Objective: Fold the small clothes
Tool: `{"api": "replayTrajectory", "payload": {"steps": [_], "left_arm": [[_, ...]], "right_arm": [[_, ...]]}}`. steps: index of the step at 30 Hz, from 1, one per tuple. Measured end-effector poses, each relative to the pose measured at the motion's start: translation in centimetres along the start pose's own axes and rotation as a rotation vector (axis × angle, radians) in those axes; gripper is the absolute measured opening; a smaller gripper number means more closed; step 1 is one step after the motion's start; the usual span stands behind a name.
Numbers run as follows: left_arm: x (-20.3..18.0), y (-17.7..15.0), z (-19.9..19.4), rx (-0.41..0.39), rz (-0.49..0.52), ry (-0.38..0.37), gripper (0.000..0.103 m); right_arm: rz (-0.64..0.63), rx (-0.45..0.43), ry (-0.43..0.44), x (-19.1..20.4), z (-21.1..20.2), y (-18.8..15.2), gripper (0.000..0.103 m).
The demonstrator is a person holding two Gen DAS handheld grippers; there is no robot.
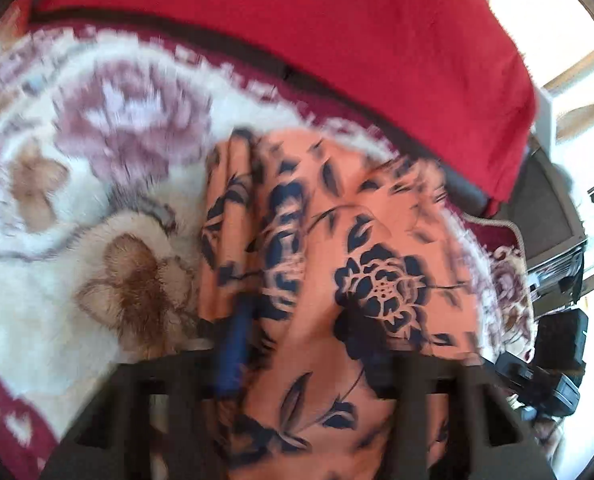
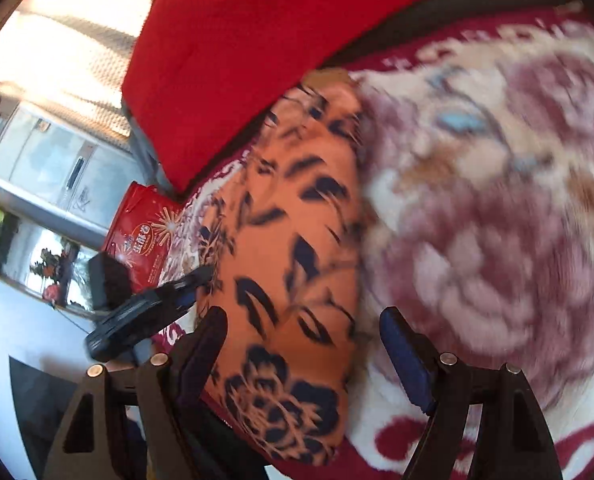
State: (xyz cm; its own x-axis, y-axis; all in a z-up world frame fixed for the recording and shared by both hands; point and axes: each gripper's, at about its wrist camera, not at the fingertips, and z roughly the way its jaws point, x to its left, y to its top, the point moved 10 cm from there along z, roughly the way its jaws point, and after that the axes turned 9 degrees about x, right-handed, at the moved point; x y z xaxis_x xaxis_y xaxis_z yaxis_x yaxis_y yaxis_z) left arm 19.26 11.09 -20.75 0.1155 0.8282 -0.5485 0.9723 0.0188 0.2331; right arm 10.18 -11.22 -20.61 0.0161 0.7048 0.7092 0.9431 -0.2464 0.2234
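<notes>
We see our left hand-held gripper (image 1: 297,360) clamped on orange flowered cloth (image 1: 337,240); our right hand-held gripper (image 2: 305,344) stands apart above it, lower centre.

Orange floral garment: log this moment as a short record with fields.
garment: orange floral cloth, partly folded, lying on the bed
surface: plush flowered blanket
behind: red blanket
left gripper: cloth bunched between its fingers; grip unclear through blur
right gripper: jaws wide apart over the cloth's near end, holding nothing
off the bed: red printed bag
</notes>
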Motion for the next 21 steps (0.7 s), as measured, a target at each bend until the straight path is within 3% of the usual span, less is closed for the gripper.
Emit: {"api": "replayTrajectory", "payload": {"steps": [2,5,6,7,9,11,12,13,14,15,17,19,20,21], "left_arm": [[-0.1,0.2,-0.5,0.006,-0.042,-0.051,0.027],[-1.5,0.9,-2.3,-0.032,0.014,-0.054,0.024],[-1.9,1.4,-3.0,-0.045,0.028,-0.059,0.029],[-2.2,1.9,-3.3,-0.056,0.034,-0.061,0.049],[-1.9,3.9,-3.6,-0.102,0.02,-0.066,0.065],[-0.9,6.0,-2.4,-0.103,-0.025,-0.065,0.064],[0.0,6.8,-1.3,-0.084,-0.051,-0.046,0.045],[1.4,7.2,0.1,-0.043,-0.073,0.016,0.007],[2.2,7.3,1.4,-0.007,-0.095,0.034,0.008],[2.9,7.5,2.1,0.0,-0.134,-0.006,0.008],[2.9,7.7,1.8,-0.027,-0.149,-0.045,0.009],[2.6,7.4,0.6,-0.072,-0.137,-0.034,0.011],[2.4,6.9,-0.1,-0.081,-0.125,-0.031,0.016],[2.1,6.1,-0.8,-0.087,-0.115,-0.035,0.034]], "right_arm": [[0.008,0.009,0.01,-0.2,0.5,-0.4,0.081],[-0.011,0.018,0.014,0.2,0.8,-0.5,0.081],[-0.014,0.018,0.014,0.3,0.8,-0.4,0.081],[-0.015,0.015,0.023,0.4,0.7,-0.3,0.081],[-0.016,0.011,0.033,0.8,0.8,-0.1,0.081],[-0.01,0.011,0.032,0.6,0.9,0.2,0.081],[-0.005,0.013,0.034,0.7,1.0,0.3,0.081],[-0.003,0.017,0.032,0.5,1.1,0.3,0.081],[0.001,0.019,0.027,0.3,1.2,0.4,0.081],[0.005,0.02,0.026,0.1,1.1,0.4,0.081],[0.011,0.022,0.031,-0.6,0.7,0.3,0.081],[0.015,0.017,0.038,-1.0,0.2,0.2,0.081],[0.017,0.015,0.041,-1.1,0.1,0.2,0.081],[0.017,0.011,0.042,-0.9,0.0,0.2,0.081]]}}
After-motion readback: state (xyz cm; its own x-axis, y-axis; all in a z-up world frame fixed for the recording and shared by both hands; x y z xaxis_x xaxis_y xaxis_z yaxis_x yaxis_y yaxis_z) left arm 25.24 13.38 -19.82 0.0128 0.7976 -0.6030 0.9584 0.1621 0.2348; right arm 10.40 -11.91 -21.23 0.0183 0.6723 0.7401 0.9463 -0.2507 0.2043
